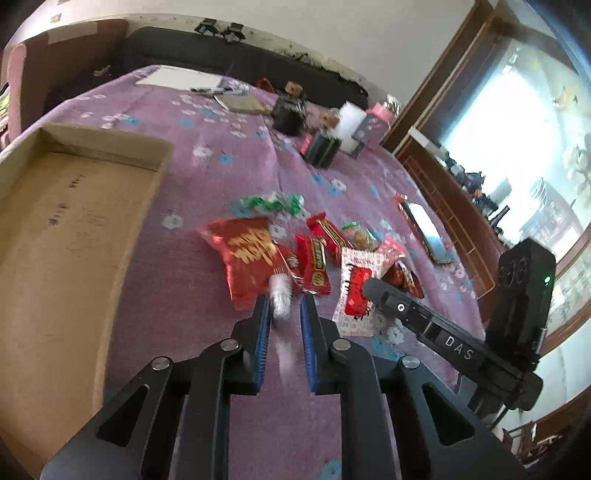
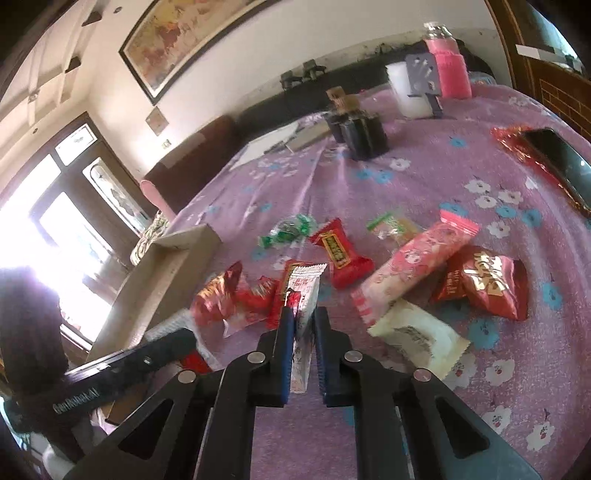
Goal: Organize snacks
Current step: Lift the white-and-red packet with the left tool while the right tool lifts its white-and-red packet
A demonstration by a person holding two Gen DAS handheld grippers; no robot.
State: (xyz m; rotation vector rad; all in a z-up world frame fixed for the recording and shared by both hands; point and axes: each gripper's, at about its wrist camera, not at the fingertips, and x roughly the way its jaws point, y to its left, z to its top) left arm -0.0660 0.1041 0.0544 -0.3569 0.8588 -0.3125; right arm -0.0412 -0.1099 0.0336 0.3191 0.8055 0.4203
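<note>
Left hand-held gripper (image 1: 284, 308): clenched on a small silvery packet (image 1: 279, 299), blurred, at the near edge of the snack pile.
Right hand-held gripper (image 2: 303, 320): clenched on a white-and-red sachet (image 2: 303, 295), which stands on edge between the blue pads (image 2: 286, 350).
Landmark: the cardboard box (image 1: 55, 229), open-topped, on the purple flowered cloth (image 1: 207, 155).
Snack pile: just right of the cardboard box in the left wrist view; the large red bag (image 1: 243, 258) lies nearest it, the red bars (image 1: 314, 264) further right.
Only in the left wrist view: the box's bare floor, and the right hand-held gripper's body entering from the right, well away from the box.
Only in the right wrist view: a pink wrapped bar (image 2: 417, 262), a cream packet (image 2: 417, 338) and a red foil bag (image 2: 484, 282), all on the far side of the pile from the box (image 2: 166, 280); a framed picture (image 2: 207, 33) on the wall.
Both views: green sweets (image 1: 273, 203), beyond the pile.
Phone (image 2: 557, 158): well apart from the box, at the cloth's right edge.
</note>
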